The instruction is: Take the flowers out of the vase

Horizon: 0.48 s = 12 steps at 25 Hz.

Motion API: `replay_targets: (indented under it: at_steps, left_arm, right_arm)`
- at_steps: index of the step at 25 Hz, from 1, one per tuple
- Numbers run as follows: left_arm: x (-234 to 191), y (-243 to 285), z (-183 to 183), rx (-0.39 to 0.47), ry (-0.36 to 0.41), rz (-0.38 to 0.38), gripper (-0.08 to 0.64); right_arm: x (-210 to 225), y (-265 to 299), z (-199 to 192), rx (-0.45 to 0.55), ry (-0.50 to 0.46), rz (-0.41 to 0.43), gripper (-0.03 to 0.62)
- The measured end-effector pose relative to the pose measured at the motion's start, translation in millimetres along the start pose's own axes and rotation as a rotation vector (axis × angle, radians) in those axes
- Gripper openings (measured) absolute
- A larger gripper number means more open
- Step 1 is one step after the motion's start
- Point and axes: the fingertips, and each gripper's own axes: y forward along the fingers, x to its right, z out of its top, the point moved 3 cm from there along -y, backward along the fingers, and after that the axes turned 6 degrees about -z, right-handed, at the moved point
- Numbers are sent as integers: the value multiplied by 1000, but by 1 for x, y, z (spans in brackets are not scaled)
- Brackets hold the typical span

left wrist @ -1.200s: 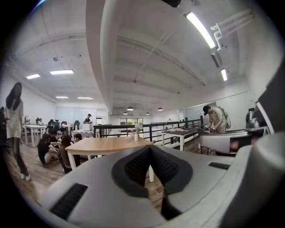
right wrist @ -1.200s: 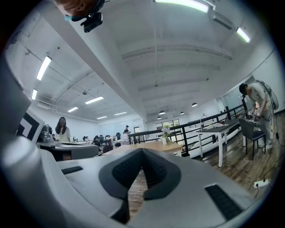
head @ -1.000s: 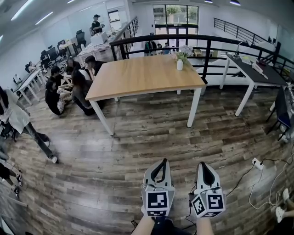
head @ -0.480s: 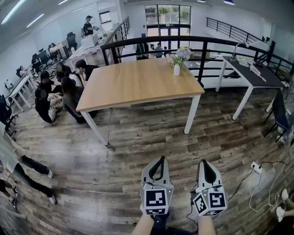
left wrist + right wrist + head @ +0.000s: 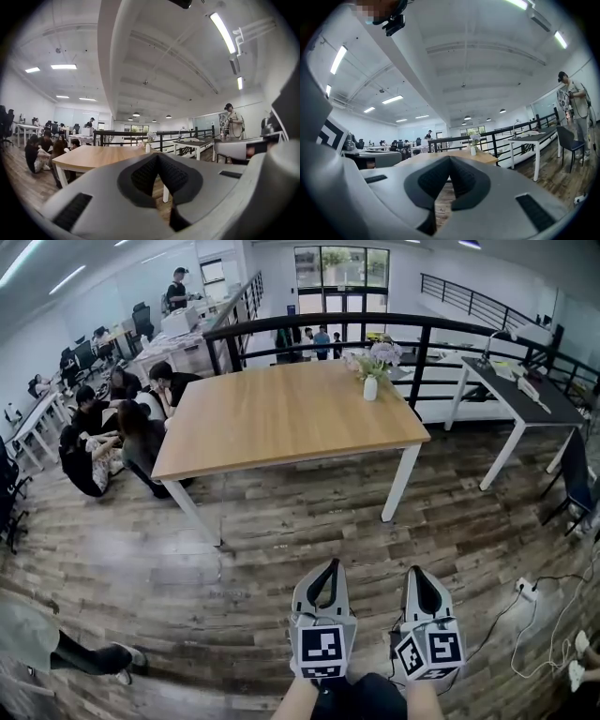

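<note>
Head view, approach stage. My left gripper [image 5: 329, 567] and right gripper [image 5: 417, 575] are carried side by side low in the frame, pointing level over the wooden floor [image 5: 244, 549]. Each has its jaws closed tip to tip with nothing between them, as both gripper views confirm. The white vase [image 5: 370, 387] stands upright at the far right corner of the wooden table [image 5: 281, 418], close to the black railing [image 5: 424, 338] behind it. The flowers [image 5: 379, 354] are still in its neck, so nothing has been removed yet. Compared with a second ago, the table now fills more of the view and its near edge sits lower in the frame. The vase has likewise slid down and looks slightly larger, while the grippers keep the same place and the same closed posture. I read this as my having walked toward the table without starting any manipulation. The seated people [image 5: 103, 423] at the left stay beside the table and clear of my path. For the task, this means the gap is closing but the vase remains well out of reach, with the whole tabletop between it and the jaws. I judge that I must still come round to the far right corner and open at least one gripper before the stems can be taken.
</note>
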Motion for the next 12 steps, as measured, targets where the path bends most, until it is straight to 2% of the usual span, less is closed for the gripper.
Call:
replay_targets:
  at_steps: [12]
  left_arm:
    - [-30, 55, -2, -7, -27, 32, 32]
  right_arm:
    - [14, 68, -1, -32, -4, 11, -5]
